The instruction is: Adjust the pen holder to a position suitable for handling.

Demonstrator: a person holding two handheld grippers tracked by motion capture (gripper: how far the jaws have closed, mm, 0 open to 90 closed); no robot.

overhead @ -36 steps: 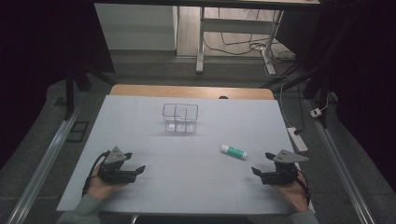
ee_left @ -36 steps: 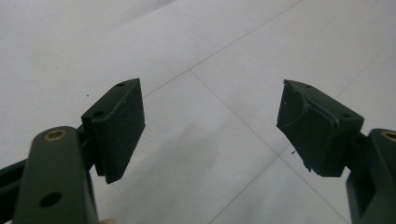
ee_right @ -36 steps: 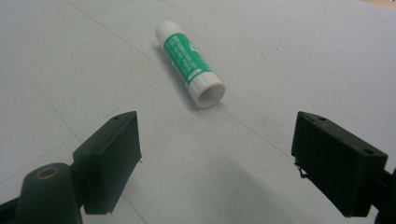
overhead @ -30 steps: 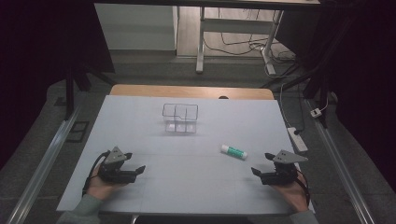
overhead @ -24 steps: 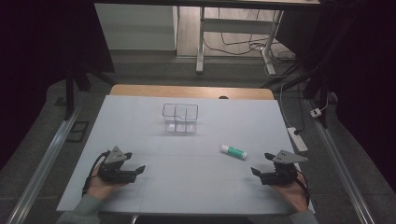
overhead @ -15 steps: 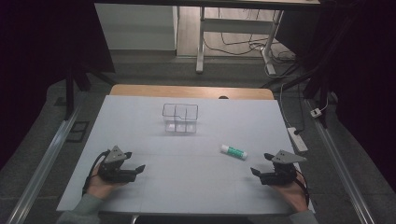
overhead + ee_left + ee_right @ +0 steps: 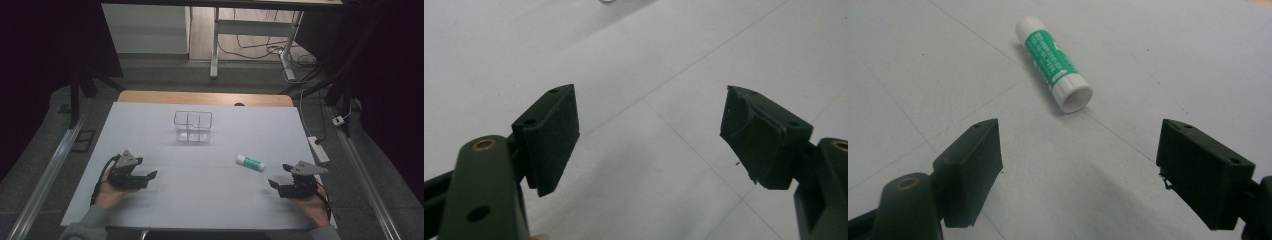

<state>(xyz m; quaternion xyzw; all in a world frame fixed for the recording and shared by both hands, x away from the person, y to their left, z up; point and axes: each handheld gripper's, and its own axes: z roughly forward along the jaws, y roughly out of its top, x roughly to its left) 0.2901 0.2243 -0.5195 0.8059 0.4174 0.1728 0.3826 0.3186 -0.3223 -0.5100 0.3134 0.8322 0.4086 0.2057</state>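
Note:
A green-and-white glue stick [image 7: 250, 162] [image 7: 1053, 60] lies on its side on the white table [image 7: 210, 200], right of centre. My right gripper [image 7: 276, 185] [image 7: 1075, 167] rests low at the front right, open, its jaws pointing at the stick a short way ahead of them. My left gripper [image 7: 149, 176] [image 7: 649, 137] sits at the front left, open, with bare table between its jaws. A clear compartmented box [image 7: 193, 126] stands toward the back middle of the table.
The table's wooden far edge [image 7: 205, 97] borders a dark floor with cables and a power strip [image 7: 318, 149] at the right. Metal rails [image 7: 45, 175] run along both sides of the table.

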